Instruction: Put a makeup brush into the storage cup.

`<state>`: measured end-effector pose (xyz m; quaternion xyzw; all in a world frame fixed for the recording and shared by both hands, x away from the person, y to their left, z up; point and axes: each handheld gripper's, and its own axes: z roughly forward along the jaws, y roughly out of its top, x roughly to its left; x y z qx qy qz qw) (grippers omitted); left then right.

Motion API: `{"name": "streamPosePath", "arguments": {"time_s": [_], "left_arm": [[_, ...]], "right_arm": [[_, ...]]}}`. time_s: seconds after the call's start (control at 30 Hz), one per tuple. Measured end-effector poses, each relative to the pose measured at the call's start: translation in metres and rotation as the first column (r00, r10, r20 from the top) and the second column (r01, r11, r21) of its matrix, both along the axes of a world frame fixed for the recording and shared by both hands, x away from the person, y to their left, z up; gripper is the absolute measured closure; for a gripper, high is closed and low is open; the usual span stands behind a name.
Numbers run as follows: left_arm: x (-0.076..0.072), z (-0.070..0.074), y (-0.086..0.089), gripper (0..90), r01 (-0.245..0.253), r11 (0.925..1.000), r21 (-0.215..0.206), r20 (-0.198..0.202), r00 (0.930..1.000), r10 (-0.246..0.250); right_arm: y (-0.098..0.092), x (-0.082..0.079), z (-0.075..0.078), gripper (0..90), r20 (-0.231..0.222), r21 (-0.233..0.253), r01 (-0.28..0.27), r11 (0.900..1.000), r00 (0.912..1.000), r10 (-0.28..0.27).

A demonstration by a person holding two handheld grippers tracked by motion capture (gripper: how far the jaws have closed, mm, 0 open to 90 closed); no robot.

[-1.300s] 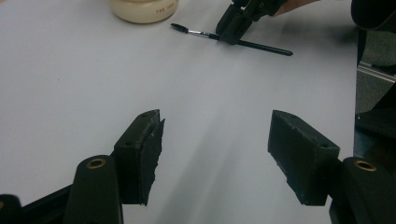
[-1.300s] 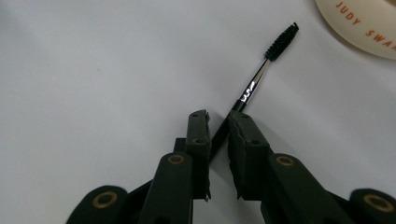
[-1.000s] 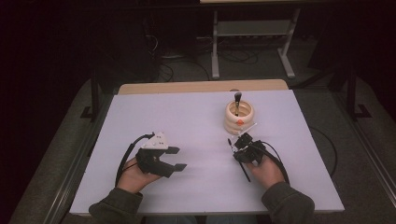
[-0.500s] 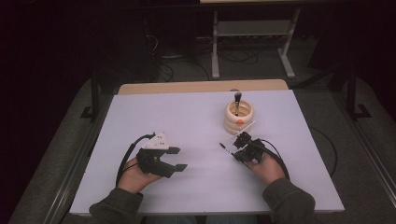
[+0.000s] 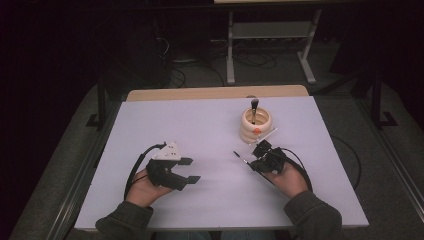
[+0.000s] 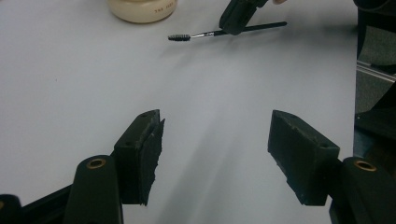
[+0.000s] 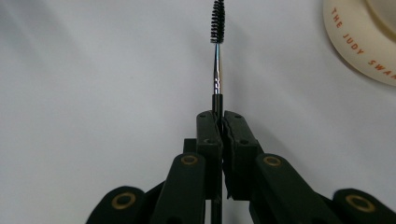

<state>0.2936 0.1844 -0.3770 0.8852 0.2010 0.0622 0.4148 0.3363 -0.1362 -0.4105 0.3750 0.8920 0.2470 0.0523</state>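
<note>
Black bristles tip the thin brush (image 7: pixel 217 56), whose handle is pinched between the closed jaws of the right gripper (image 5: pixel 261 158), low over the white table (image 5: pixel 200 130) just in front of the cream holder (image 5: pixel 255 126). Orange lettering on that holder reads "THE JUDY SWA" in the right gripper view; the high view shows another brush (image 5: pixel 254 109) standing inside it. The left gripper (image 5: pixel 186 170) rests well apart, its jaws spread wide around nothing.
</note>
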Motion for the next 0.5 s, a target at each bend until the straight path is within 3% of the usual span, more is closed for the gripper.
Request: {"name": "streamPosePath", "arguments": {"time_s": [0.5], "left_arm": [[0.0,-0.001,-0.004,35.1,0.019,0.9998,-0.007,-0.002,0.9998,-0.019]], "right_arm": [[-0.002,-0.011,0.024,85.3,0.025,0.127,-0.045,0.991,0.9988,0.042]]}}
